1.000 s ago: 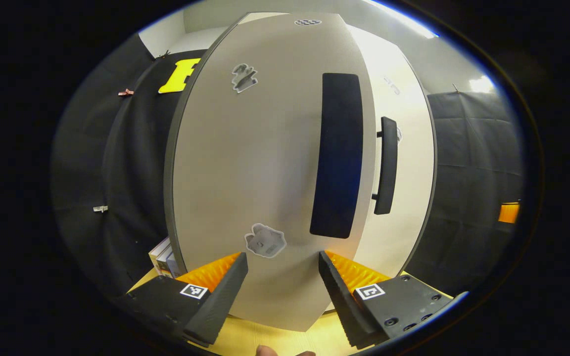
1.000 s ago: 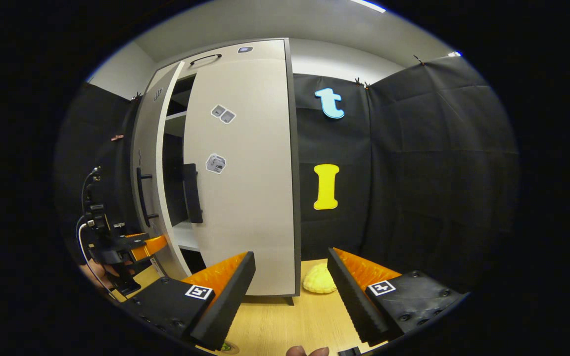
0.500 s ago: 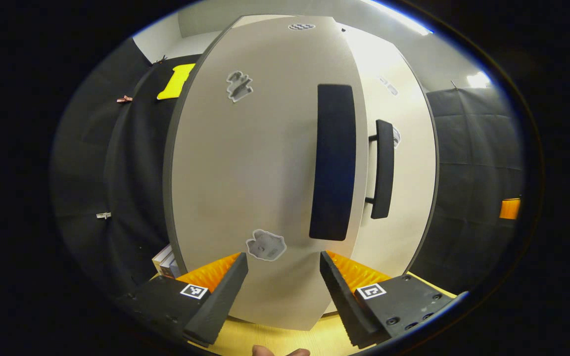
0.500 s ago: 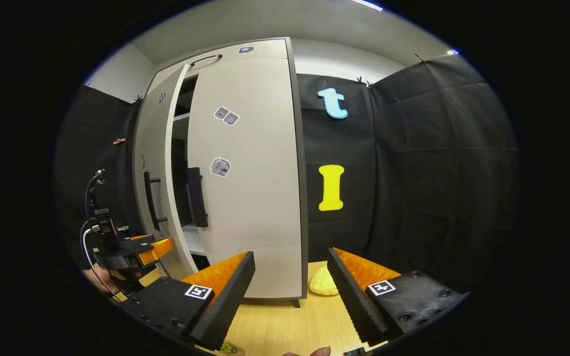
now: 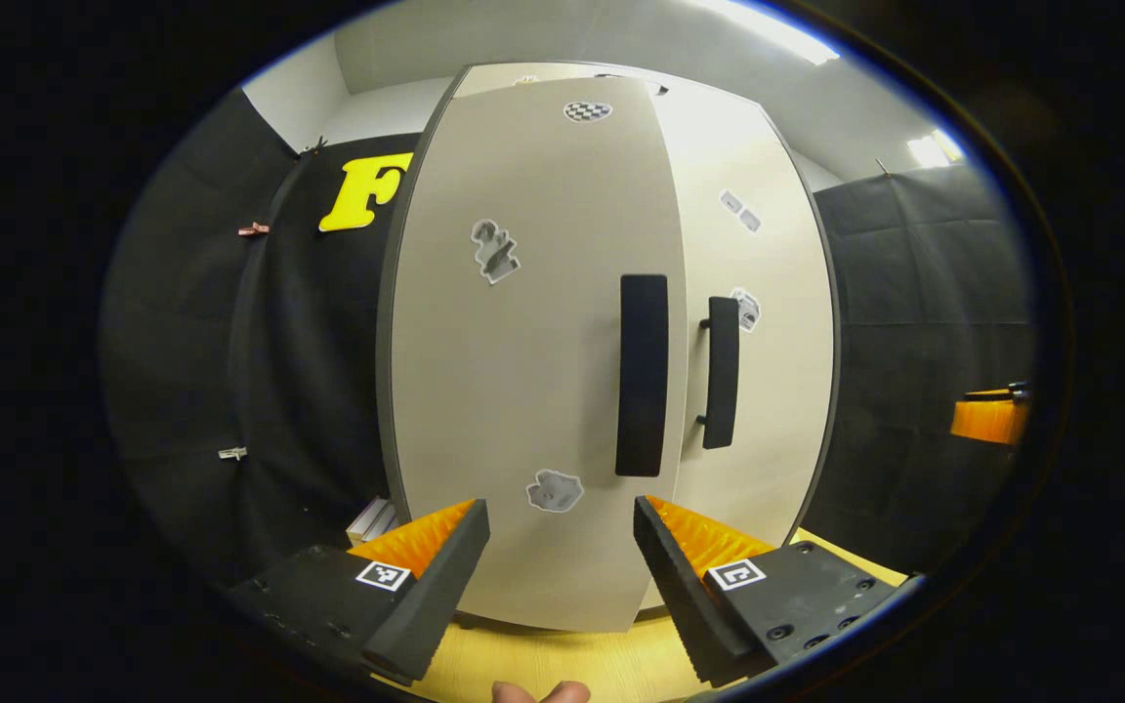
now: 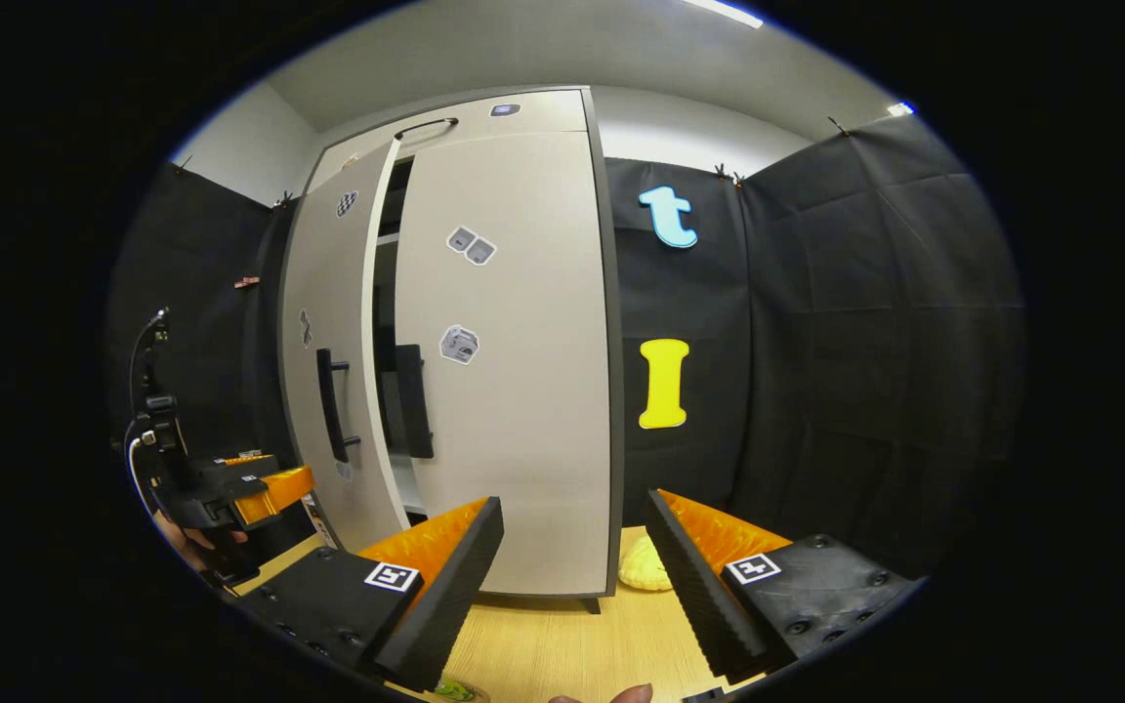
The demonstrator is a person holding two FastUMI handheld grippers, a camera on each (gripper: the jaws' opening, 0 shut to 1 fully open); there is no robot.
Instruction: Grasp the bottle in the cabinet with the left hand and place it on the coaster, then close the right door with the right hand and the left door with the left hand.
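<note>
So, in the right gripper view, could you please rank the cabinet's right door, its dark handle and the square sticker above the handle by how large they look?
Largest to smallest, as they look:
1. right door
2. dark handle
3. square sticker
All three sit on one door face, so nearness hardly skews the order.

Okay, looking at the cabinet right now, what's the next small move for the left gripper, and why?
Probably push the left door the rest of the way shut. The right gripper view shows it ajar, a dark gap between it and the right door, which looks shut. The left gripper is open, facing that door's front.
</note>
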